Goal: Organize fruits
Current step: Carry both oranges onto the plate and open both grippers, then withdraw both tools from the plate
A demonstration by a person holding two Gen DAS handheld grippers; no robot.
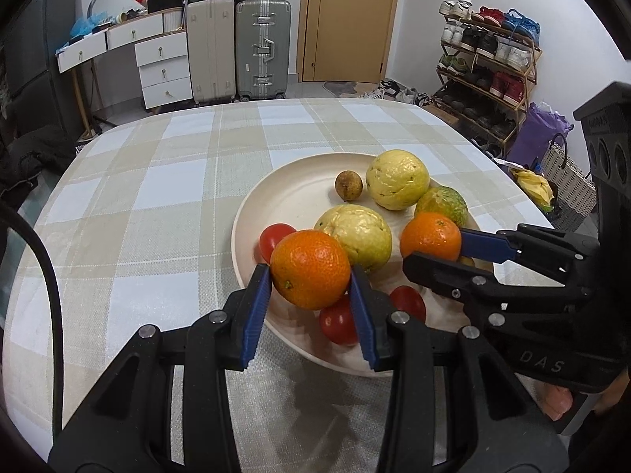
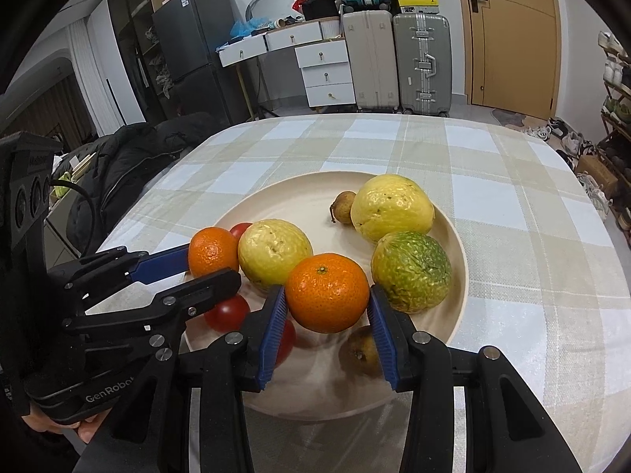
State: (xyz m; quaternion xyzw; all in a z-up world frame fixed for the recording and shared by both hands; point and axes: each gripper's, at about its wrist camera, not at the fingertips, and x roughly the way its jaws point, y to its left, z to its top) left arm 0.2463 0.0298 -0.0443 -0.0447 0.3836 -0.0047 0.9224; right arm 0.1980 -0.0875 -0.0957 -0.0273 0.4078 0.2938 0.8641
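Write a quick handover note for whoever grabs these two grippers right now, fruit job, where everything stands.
Left gripper: shut on an orange, held over the plate's near-left rim.
Right gripper: shut on a second orange, held above the plate's near side.
On the plate: two yellow guavas, a green-yellow citrus, red tomatoes, a small brown fruit at the back, another brown fruit under the right gripper.
Done: both oranges gripped.
Left: set each orange down where it belongs; destination not visible.
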